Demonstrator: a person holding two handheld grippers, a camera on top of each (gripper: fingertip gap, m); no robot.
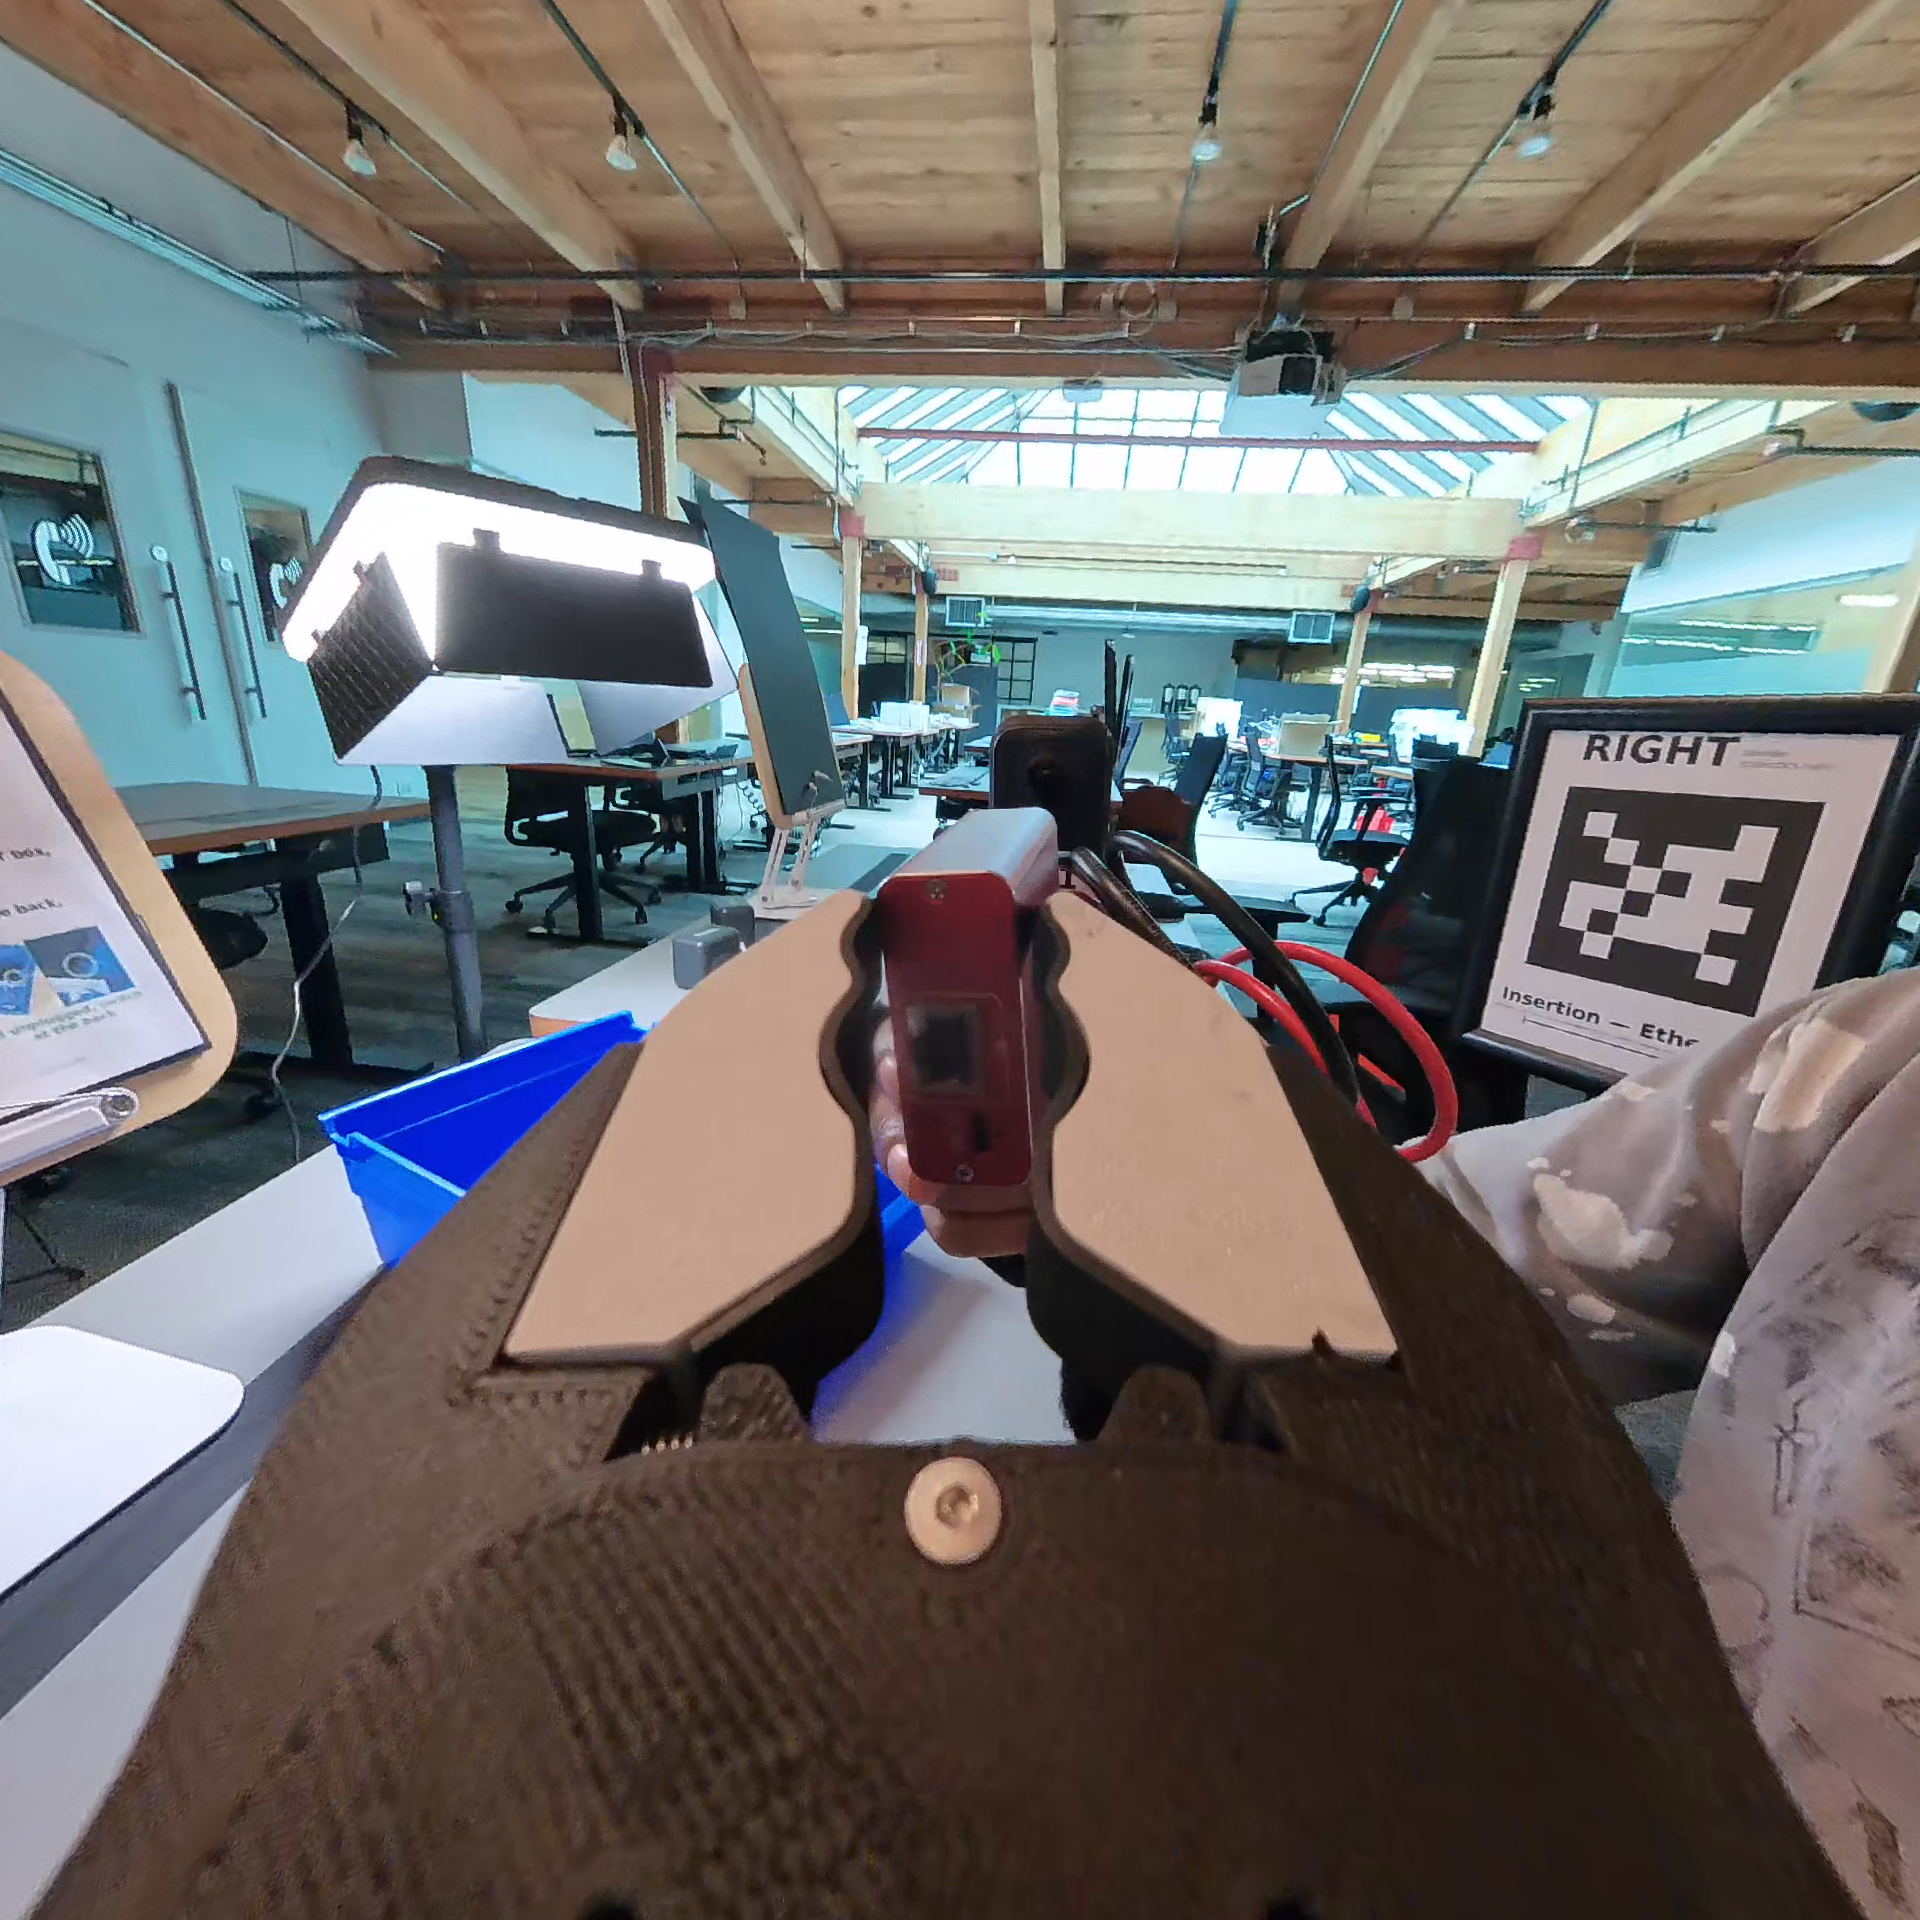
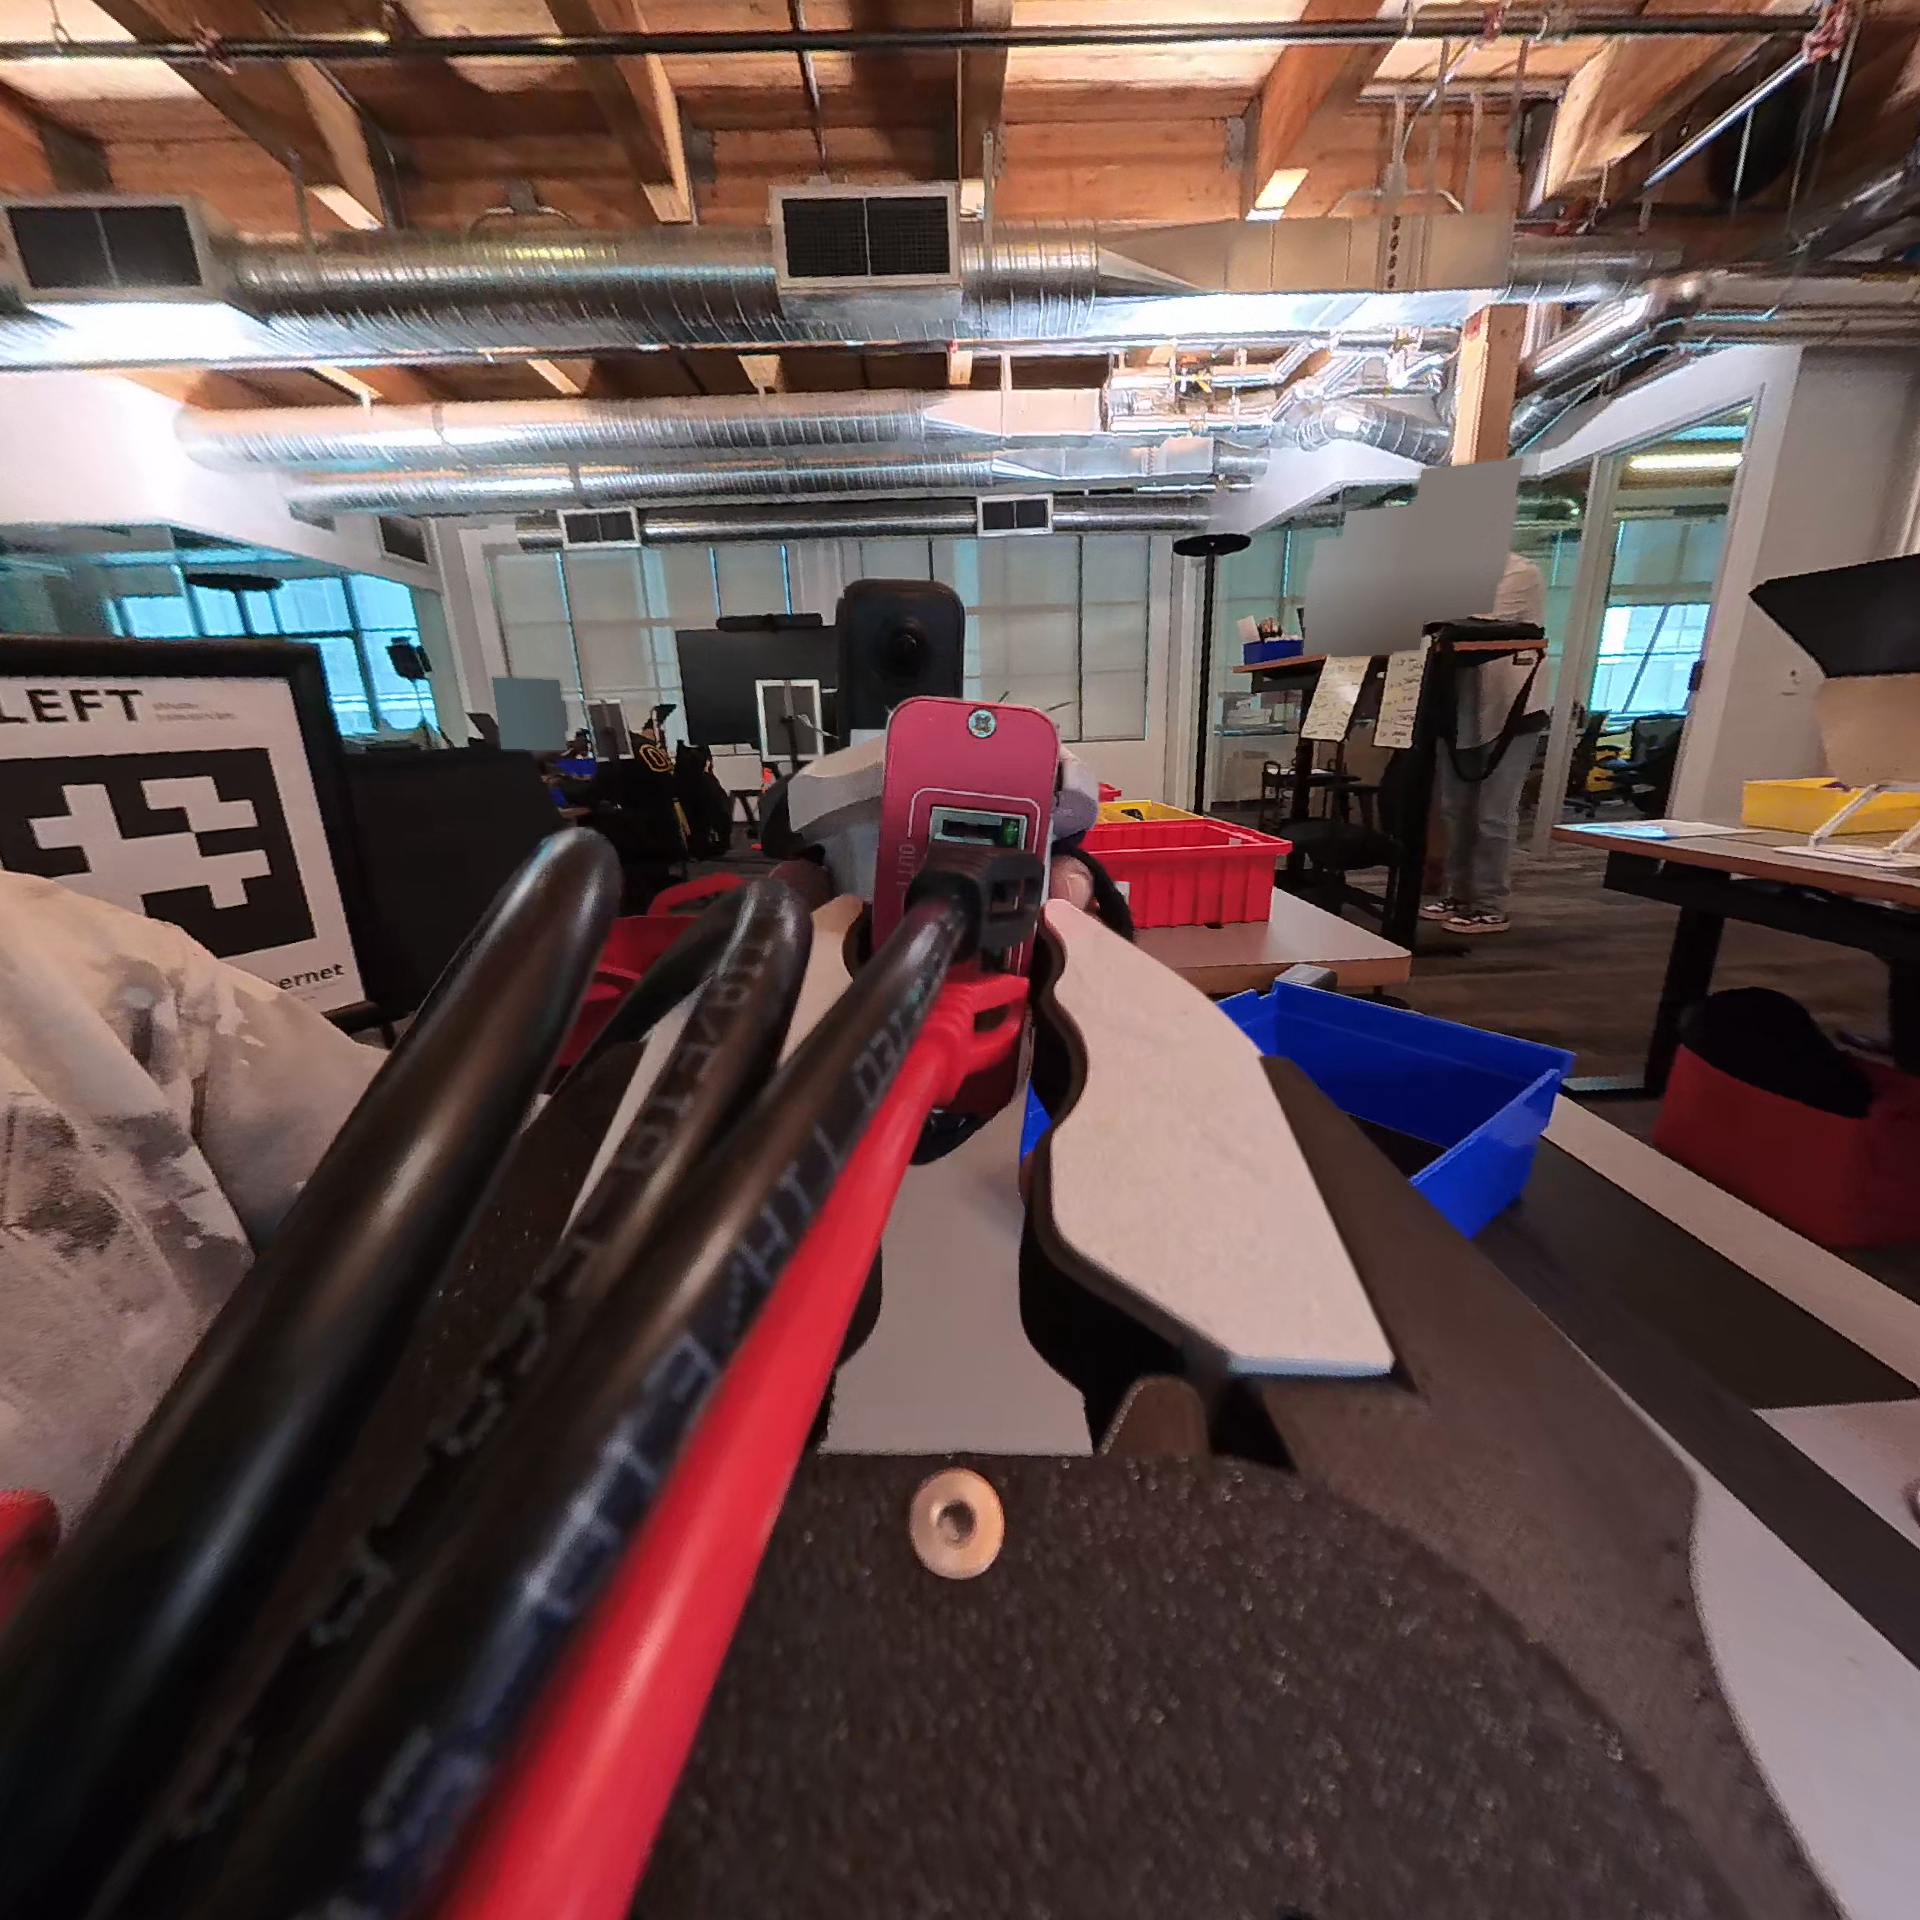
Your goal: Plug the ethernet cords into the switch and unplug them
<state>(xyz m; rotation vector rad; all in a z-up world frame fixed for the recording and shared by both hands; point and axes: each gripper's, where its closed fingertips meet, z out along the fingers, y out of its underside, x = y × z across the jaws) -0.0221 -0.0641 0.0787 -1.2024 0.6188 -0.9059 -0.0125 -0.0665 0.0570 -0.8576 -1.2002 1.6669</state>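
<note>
The red switch [image 1: 951, 1039] is held in the air, clamped between the fingers of my left gripper [image 1: 951, 914], with one empty port on its end facing this camera. In the right wrist view its other end [image 2: 966, 769] shows an empty top port. Below that a black ethernet cord [image 2: 499, 1091] is plugged in, and below that a red ethernet cord [image 2: 790, 1351]. My right gripper [image 2: 945, 925] is closed around the red cord's plug [image 2: 977, 1029]; its left finger is mostly hidden by the cords. Both cords loop behind the switch in the left wrist view [image 1: 1392, 997].
A blue bin [image 1: 468, 1122] [image 2: 1403, 1081] sits on the white table [image 1: 208, 1299] under the grippers. Framed marker signs stand at each side [image 1: 1683, 883] [image 2: 156, 821]. A lit softbox [image 1: 499, 613] is at the left, red bins [image 2: 1184, 862] behind, and a person [image 2: 1486, 748] stands far off.
</note>
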